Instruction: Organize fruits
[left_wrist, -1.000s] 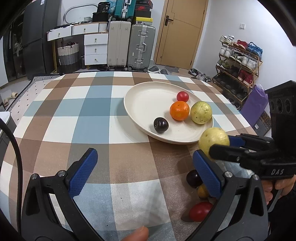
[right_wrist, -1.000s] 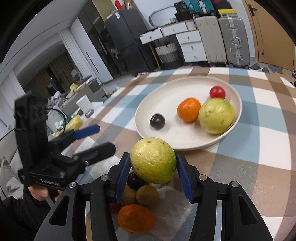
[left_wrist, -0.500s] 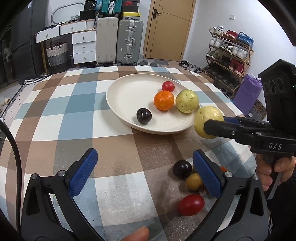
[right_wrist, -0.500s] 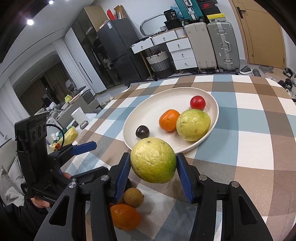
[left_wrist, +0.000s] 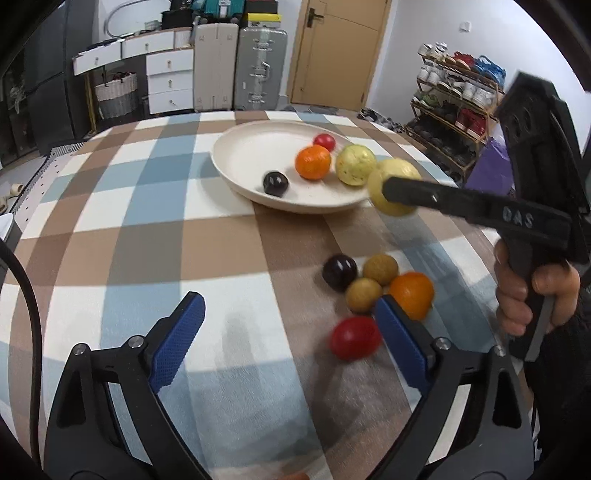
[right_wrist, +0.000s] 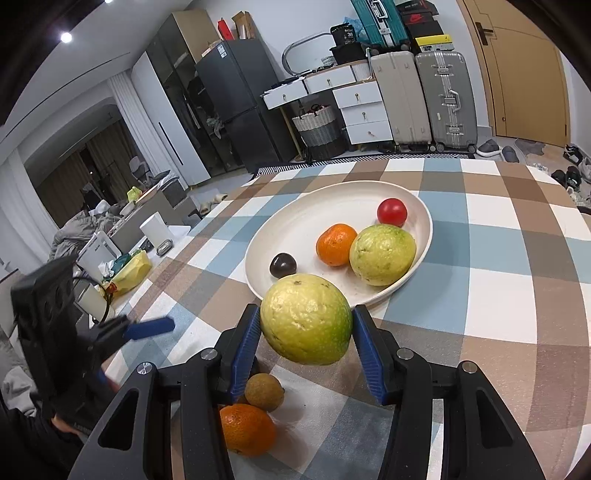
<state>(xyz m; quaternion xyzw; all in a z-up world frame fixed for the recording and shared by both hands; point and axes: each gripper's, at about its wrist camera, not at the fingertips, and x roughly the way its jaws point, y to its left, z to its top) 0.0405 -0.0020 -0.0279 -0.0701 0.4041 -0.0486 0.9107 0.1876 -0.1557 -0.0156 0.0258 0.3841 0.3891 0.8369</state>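
Right wrist view: your right gripper (right_wrist: 306, 341) is clamping a yellow-green guava (right_wrist: 306, 318), holding it in the air just at the near rim of the cream plate (right_wrist: 295, 221). Your left gripper (left_wrist: 290, 341) is hanging with fingers spread wide above the checked tablecloth (left_wrist: 147, 236), beside loose fruits (left_wrist: 373, 288) lying near the table's right edge.

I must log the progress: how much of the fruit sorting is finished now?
Done: four fruits lie in the round cream plate. In hand: the right gripper holds a yellow-green guava near the plate's rim. Left: five small fruits, including the red tomato, remain on the checkered tablecloth.
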